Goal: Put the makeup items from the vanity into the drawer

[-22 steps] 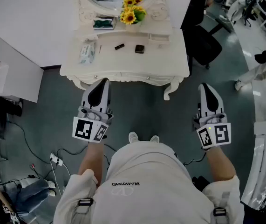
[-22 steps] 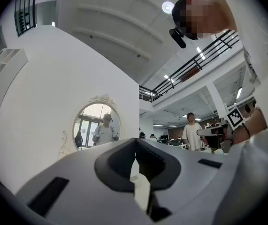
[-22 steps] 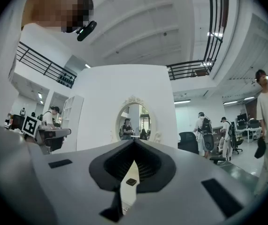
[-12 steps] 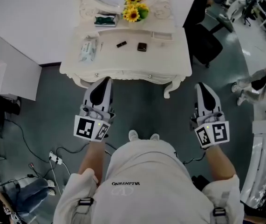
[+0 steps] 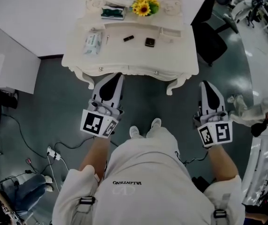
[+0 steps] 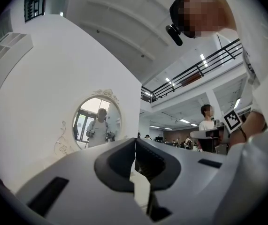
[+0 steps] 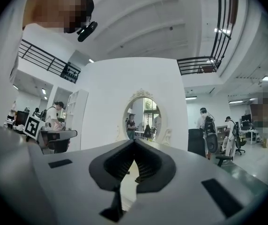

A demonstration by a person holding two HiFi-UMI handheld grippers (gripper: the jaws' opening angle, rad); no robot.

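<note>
While my left tongs (image 5: pixel 115 78) and right tongs (image 5: pixel 209 87) hang clenched, empty, before the vanity (image 5: pixel 124 60), I judge I'm at the start; next I must pull its drawer (image 5: pixel 129 71) open.

vanity (image 5: pixel 124 55) front open, sunflowers (image 5: pixel 144 6) at back

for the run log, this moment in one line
left gripper: shut, empty | right gripper: shut, empty | makeup items: on vanity | drawer: closed
</note>
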